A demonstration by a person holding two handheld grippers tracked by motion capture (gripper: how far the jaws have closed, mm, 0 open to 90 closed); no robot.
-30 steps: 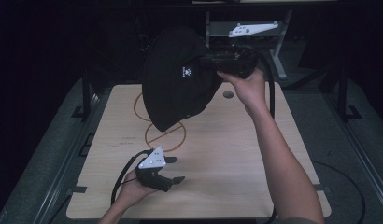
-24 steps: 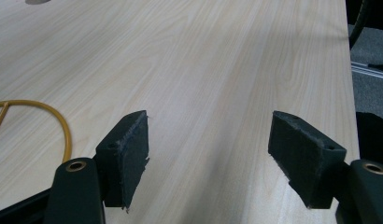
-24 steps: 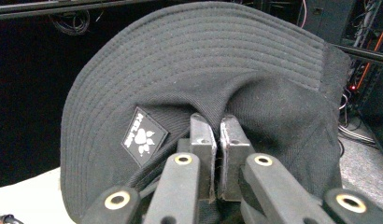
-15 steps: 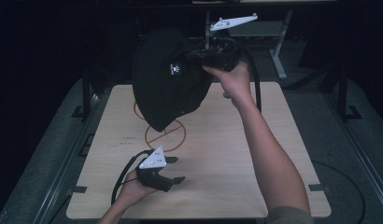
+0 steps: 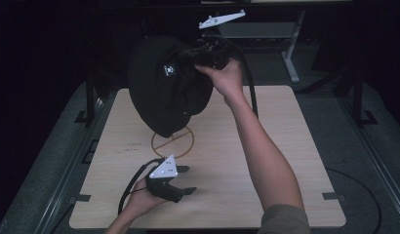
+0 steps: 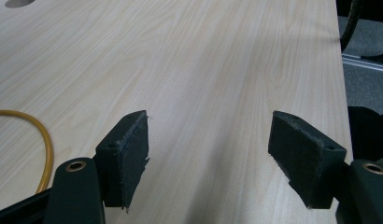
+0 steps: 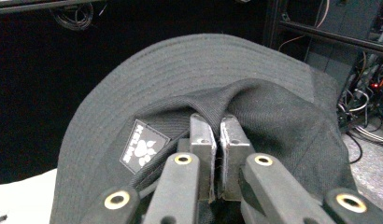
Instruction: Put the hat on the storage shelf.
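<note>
Black hat [image 5: 164, 92] is held pinched by the closed right gripper [image 5: 200, 57], hanging above the yellow ring [image 5: 172, 142]; left gripper [image 5: 186, 179] fingers are open.

The black bucket hat [image 7: 203, 84] carries a small black patch [image 7: 144, 147] on its crown, just beside the pinched fold of cloth; it shows a white paw print with a short word in white capitals along one edge, which looks like "NELSON" but is too small to read with certainty. In the high view the same patch [image 5: 169, 70] shows as a white mark, unreadable.
</note>
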